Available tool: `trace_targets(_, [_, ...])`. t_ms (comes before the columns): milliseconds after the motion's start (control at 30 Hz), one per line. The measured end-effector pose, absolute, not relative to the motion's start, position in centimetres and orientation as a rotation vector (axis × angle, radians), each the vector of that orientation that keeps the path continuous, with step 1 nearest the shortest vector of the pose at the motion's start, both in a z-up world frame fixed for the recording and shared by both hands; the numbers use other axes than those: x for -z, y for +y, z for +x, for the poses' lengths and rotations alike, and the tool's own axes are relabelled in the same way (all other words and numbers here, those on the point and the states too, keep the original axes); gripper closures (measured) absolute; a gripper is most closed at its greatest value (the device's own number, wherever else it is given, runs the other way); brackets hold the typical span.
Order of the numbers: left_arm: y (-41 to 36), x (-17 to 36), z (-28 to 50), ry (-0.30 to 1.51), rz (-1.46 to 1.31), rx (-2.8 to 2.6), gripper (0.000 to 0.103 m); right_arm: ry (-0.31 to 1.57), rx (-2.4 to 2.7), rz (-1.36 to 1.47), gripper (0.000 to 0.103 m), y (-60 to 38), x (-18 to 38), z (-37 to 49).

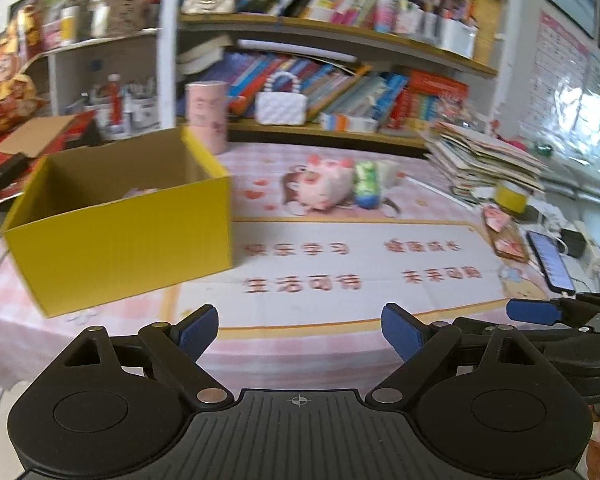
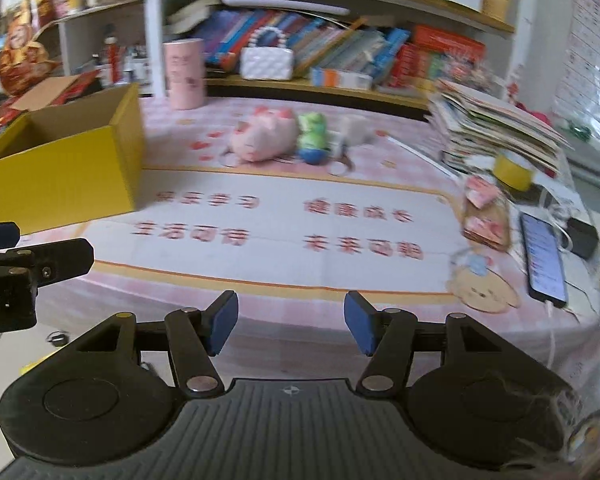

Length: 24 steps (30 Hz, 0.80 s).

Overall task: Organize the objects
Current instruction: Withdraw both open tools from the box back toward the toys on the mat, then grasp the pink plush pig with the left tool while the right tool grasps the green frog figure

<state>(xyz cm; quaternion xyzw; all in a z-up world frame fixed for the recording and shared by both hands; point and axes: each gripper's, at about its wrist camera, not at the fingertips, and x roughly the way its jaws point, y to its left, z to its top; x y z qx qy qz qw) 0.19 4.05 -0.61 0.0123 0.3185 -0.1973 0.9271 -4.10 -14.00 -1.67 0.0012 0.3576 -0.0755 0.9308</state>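
Both grippers hover over the near edge of the tabletop [image 1: 340,300], and neither one carries anything. The left gripper [image 1: 300,332] has its jaws spread wide, with only the pink cloth visible between them. The right gripper [image 2: 291,322] has its jaws apart too, but less wide, and nothing is between them.

The things to organize lie at the far side of the tabletop, in a short row: a pink plush pig [image 1: 326,186], just to its right a green and blue toy [image 1: 367,184], and then a small white toy [image 2: 354,130], which is too blurred to name better. The yellow box [image 1: 116,220] stands open on the left, well apart from the toys. Something pale seems to lie inside the box already, but I cannot tell what it is.

I judge that this is the reaching step, before a new pick. The next move calls for bringing one gripper far forward to a toy, probably the pig, which is nearest to the box, closing the jaws around its soft body, and then carrying it left over the box rim.
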Motion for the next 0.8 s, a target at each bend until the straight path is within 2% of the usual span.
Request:
trace_targets(333, [-1.6,2.1,3.0,0.713,0.047,0.476,0.012,0.796,0.216,0.030,0.044,-19.4,2.9,-2.3])
trace_targets(800, [-6.2,2.6,9.2,0.750,0.039,0.417,0.012,0.815,0.156,0.033,0.043,-24.3,3.5,4.7])
